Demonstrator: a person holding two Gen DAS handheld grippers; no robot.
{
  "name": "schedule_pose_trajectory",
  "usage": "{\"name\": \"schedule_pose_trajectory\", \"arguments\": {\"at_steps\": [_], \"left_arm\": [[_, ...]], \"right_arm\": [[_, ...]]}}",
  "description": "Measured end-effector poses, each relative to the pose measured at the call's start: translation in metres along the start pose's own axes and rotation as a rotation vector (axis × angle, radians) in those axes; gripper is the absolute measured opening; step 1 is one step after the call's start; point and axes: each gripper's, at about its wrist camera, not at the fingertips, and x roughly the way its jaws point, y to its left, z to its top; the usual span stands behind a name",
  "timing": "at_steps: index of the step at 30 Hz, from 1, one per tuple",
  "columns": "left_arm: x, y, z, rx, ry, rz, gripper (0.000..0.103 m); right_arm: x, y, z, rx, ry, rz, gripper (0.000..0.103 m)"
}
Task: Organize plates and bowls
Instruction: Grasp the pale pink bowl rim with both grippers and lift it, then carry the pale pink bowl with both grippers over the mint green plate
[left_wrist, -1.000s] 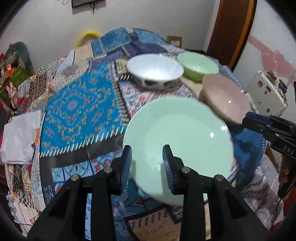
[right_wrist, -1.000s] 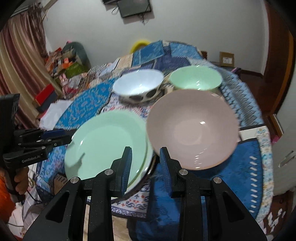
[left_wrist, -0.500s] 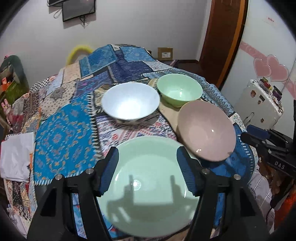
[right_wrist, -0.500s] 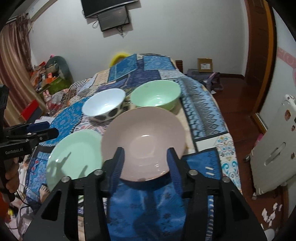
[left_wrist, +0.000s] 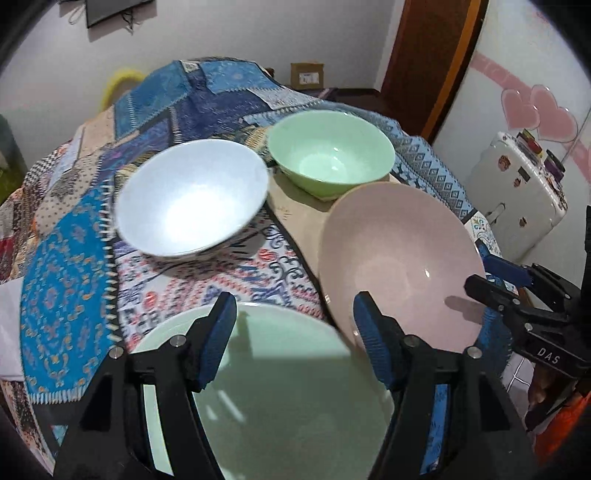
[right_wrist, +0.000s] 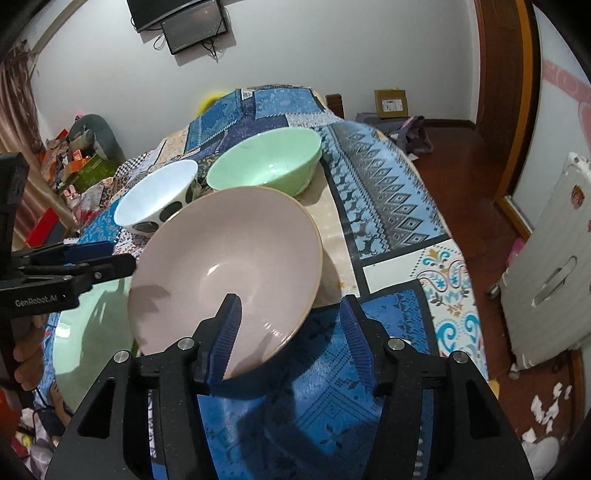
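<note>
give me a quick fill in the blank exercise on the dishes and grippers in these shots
1. The left gripper hangs over the green plate with its jaws ____.
2. The dish in front of the right gripper is the ____ plate.
3. The white bowl sits beside a bowl coloured ____.
4. The number of bowls on the patchwork cloth is ____.

Missing words: open; pink; green; two

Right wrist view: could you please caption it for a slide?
Open right gripper straddles tilted pink ceramic bowl's near rim on patchwork cloth.
</note>
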Motion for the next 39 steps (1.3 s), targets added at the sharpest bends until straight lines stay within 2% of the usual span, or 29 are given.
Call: {"name": "schedule_pose_trajectory", "arguments": {"at_steps": [7,9,11,18,20,29,39], "left_arm": [[0.024,-0.015,0.01,0.046,0.005,-0.019,0.064],[0.03,-0.016,0.013,0.047,0.016,-0.027,0.057],[0.037,-0.018,0.016,0.043,0.034,-0.033,0.052],[0.052,-0.024,0.016,0.048,0.084,-0.083,0.026],[0.054,-0.025,0.014,0.048,0.088,-0.087,0.025],[0.042,-0.027,0.013,0.052,0.072,-0.092,0.025],[0.002,-0.038,0.005,0.091,0.018,-0.087,0.025]], "right_arm": [[0.012,-0.006,-0.004,0.028,0.007,0.031,0.052],[0.015,-0.008,-0.004,0.035,0.007,0.043,0.048],[0.016,-0.01,-0.004,0.05,0.014,0.062,0.039],[0.02,-0.015,-0.007,0.104,0.027,0.125,0.025],[0.022,-0.011,-0.007,0.096,0.029,0.12,0.022],[0.016,-0.009,-0.004,0.112,0.033,0.082,0.021],[-0.011,0.0,0.0,0.1,-0.006,0.074,0.021]]}}
